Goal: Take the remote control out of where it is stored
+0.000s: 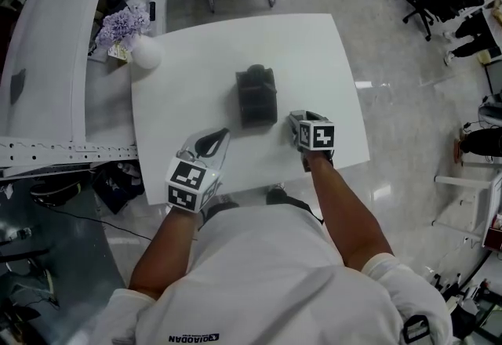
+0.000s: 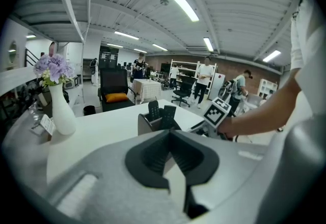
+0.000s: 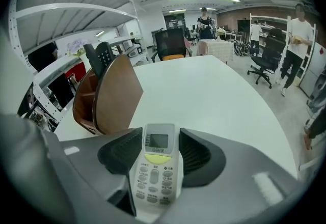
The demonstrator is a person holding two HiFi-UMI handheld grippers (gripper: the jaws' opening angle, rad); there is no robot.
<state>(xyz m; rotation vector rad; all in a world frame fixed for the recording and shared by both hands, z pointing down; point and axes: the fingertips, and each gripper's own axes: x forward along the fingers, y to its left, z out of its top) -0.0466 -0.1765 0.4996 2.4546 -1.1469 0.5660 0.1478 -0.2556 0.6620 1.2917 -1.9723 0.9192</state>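
Right tongs (image 3: 160,134) clamped on white remote (image 3: 157,167) | left tongs (image 2: 169,134) pressed together | brown holder (image 3: 117,95) nearby holds black remotes (image 3: 99,57)

Lower parts of two dark remotes (image 3: 99,55) out of sight inside holder (image 3: 114,101).

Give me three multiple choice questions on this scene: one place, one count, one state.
1. Where is the white remote? A in the holder; B in the jaws of the right claw; C beside the vase.
2. How many dark remotes stand in the holder? A one; B two; C four.
3. The left claw is: A gripping the vase; B holding a remote; C empty.
Answers: B, both pads flank the white remote; B, two stick up from the holder; C, nothing sits between its jaws.
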